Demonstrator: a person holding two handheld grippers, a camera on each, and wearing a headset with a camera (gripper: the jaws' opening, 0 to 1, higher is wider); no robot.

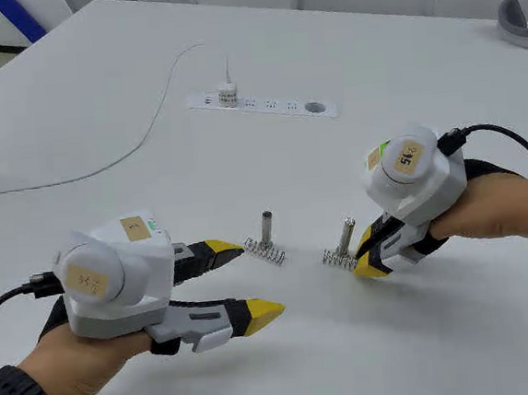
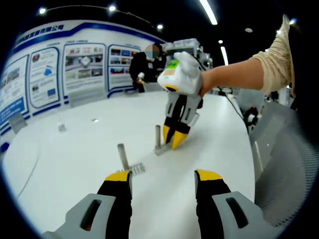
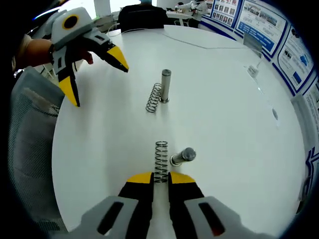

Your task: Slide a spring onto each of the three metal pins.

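Right gripper [image 3: 160, 178]: jaws drawn almost together on the near end of the right spring [image 3: 160, 158]; judged a pinch hold.
Left gripper [image 2: 164, 175]: jaws spread wide, nothing between them.
Right spring, position: flat on the tabletop [image 1: 98, 101], at the foot of the right pin [image 3: 182, 156].
Key relation: the spring's long axis runs straight ahead of the right gripper and horizontal, while the pin stands upright just beside it. Judged: the coil must be tipped vertical and raised over the pin's top.
Left spring [image 1: 265, 250]: flat at the foot of the left pin [image 1: 267, 227]; the left gripper is the nearer.
Materials: springs are thin bright wire coils, likely to flick loose; pins are smooth grey metal cylinders; the tabletop is smooth matte white.
Progress: both pins bare.
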